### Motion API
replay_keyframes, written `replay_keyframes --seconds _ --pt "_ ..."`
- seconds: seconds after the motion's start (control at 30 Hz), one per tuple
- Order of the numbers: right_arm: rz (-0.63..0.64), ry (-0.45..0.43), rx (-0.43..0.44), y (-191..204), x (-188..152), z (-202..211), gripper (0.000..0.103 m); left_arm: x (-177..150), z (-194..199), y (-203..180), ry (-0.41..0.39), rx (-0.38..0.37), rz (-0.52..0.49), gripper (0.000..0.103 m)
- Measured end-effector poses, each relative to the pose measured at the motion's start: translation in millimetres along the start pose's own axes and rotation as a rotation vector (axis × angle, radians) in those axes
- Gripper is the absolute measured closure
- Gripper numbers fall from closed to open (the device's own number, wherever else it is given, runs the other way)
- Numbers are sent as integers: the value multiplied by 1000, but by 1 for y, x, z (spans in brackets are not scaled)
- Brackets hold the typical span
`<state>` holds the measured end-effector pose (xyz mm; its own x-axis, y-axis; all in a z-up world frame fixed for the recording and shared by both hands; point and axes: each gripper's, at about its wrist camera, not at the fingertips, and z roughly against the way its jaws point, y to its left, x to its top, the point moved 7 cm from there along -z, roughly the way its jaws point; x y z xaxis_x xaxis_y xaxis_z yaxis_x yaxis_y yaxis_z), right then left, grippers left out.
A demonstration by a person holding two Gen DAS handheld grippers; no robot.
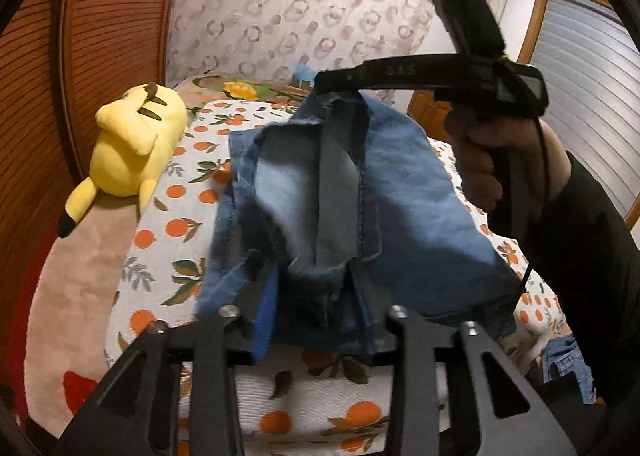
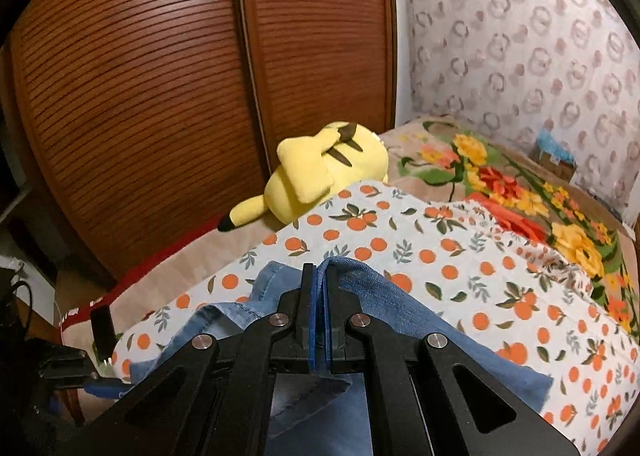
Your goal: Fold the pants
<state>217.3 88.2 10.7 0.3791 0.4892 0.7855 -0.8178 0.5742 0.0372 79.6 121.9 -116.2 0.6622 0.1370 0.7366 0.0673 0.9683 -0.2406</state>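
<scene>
Blue denim pants [image 1: 400,192] hang bunched over the orange-print bed sheet [image 1: 168,232]. My right gripper [image 1: 326,80], gripped by a person's hand [image 1: 496,164], pinches the top of the pants and holds them up. In the right wrist view the right gripper [image 2: 320,276] has its blue pads pressed together on a fold of the pants [image 2: 420,320]. My left gripper [image 1: 320,312] is low under the hanging cloth. Its jaws stand apart, and the lower end of the pants lies loosely between them. The left blue pad [image 1: 264,320] shows, while denim hides the other pad.
A yellow plush toy [image 1: 132,148] lies at the bed's left edge beside slatted wooden wardrobe doors [image 2: 160,96]. A floral blanket [image 2: 520,196] covers the far end of the bed near the patterned wall. More denim [image 1: 568,364] lies at the right edge.
</scene>
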Motion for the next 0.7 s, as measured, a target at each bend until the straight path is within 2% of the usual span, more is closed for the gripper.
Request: replay_keyframes --seconds 0.07,0.13,0.17,0.2,0.4,0.7 --pt "-14 10 -3 -2 2 -3 92 1 1 2 -5 6 0 58" --pt "-18 17 -2 -2 3 2 77 4 4 3 -14 10 0 57" --pt "-15 11 3 0 6 5 62 5 4 3 -19 12 -3 57" --pt "-15 -6 -4 -2 5 10 55 7 4 3 -21 12 -4 57" --pt "-33 -59 -18 -8 -1 33 53 14 1 -7 -29 1 -42 57" --pt "-65 -38 -88 -32 -44 56 53 13 -27 -20 27 1 -115 57"
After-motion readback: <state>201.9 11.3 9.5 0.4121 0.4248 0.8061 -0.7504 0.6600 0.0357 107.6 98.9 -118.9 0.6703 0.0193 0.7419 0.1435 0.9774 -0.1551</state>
